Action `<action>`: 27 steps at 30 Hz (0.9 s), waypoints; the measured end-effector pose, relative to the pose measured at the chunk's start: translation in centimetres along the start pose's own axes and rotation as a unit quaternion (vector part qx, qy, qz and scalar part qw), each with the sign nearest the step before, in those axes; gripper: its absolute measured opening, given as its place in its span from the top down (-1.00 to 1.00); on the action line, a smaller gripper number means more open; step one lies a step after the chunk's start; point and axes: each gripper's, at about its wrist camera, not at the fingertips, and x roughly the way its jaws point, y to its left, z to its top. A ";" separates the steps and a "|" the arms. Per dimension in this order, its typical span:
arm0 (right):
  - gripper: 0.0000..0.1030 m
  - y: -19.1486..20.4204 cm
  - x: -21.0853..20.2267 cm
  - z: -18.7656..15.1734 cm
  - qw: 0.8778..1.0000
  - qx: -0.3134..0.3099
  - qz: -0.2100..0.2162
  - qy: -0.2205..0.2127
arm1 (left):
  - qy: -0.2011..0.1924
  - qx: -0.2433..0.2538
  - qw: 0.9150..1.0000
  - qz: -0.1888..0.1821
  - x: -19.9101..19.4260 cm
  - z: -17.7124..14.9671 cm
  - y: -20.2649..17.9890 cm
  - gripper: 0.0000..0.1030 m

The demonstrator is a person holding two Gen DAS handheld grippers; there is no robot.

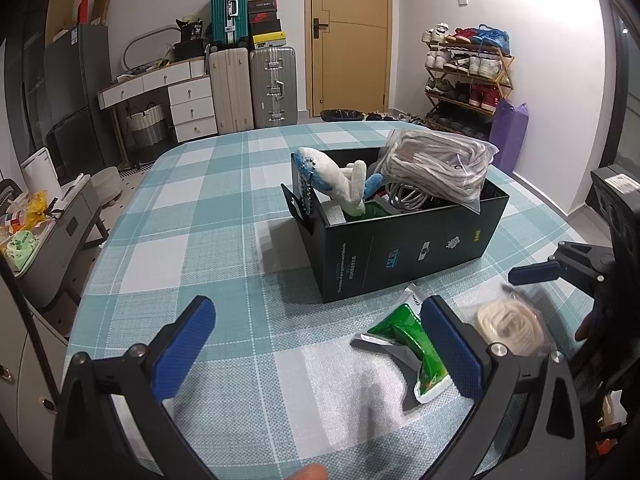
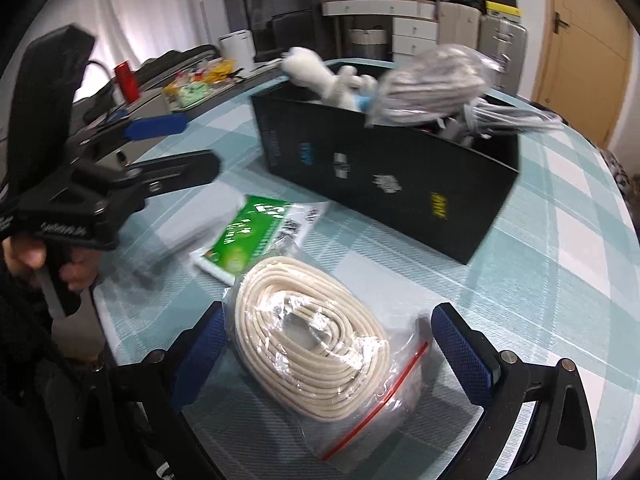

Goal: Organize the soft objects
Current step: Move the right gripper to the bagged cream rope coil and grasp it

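A black box stands on the checked tablecloth, holding a white and blue plush toy and a bag of grey-white cord. The box also shows in the right wrist view. A green packet lies in front of the box, just left of my left gripper's right finger. My left gripper is open and empty above the cloth. A clear zip bag of cream rope lies between the open jaws of my right gripper, with the green packet beyond it.
Suitcases, a white drawer desk and a door stand behind the table. A shoe rack is at the right wall. A cluttered side unit sits off the table's left edge.
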 end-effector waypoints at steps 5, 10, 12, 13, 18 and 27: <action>-0.88 -1.6 -0.1 0.4 0.999 0.030 -0.024 -0.004 | 0.002 0.001 1.000 0.000 0.0 0.0 -0.1 -1.00; -0.85 -2.7 -0.5 0.3 0.999 0.036 -0.025 -0.001 | 0.004 0.003 1.000 0.000 0.0 0.0 -0.2 -1.00; -0.85 -2.9 -0.8 0.1 0.999 0.029 -0.020 0.001 | 0.003 0.003 1.000 -0.001 0.0 0.0 -0.2 -1.00; -0.85 -3.1 -0.9 -0.1 0.999 0.027 -0.017 0.003 | 0.003 0.003 1.000 -0.001 0.0 0.0 -0.2 -1.00; -0.84 -2.5 -1.1 -1.0 1.000 0.010 -0.017 0.006 | 0.005 0.002 1.000 -0.001 0.1 -0.1 -0.2 -1.00; -0.48 -1.5 -0.8 -1.3 1.000 -0.004 -0.016 0.001 | 0.006 0.006 1.000 -0.003 0.1 -0.2 -0.2 -1.00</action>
